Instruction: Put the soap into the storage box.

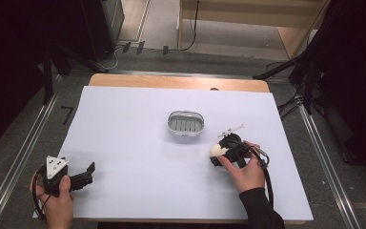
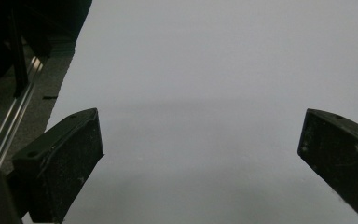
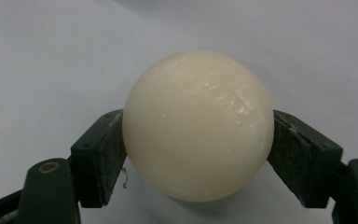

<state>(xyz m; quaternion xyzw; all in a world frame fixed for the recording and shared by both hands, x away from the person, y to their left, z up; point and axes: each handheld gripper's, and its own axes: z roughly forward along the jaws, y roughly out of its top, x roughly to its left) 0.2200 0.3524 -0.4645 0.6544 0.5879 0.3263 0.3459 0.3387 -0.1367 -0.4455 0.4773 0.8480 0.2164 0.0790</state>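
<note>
the jaws of the right gripper [image 3: 198, 140] are clamped on a cream-white soap bar [image 3: 198, 125], 1 black pad pressed against each of its sides. in the right gripper view the soap is rounded and glossy, with faint scratches near its top, and pale counter lies behind it. in the high view the right gripper [image 1: 218, 151] sits at the right of the white counter [image 1: 124, 143], held by the person's right hand [image 1: 245, 171], with the soap [image 1: 216, 150] at its left end, just below and to the right of a small grey soap dish [image 1: 186, 123] with a slotted floor. soap and dish are near each other but apart. the left gripper [image 1: 91, 172] rests at the counter's near left corner in the left hand [image 1: 57, 200]. its jaws stand wide apart with nothing between them, above bare counter in the left gripper view.
</note>
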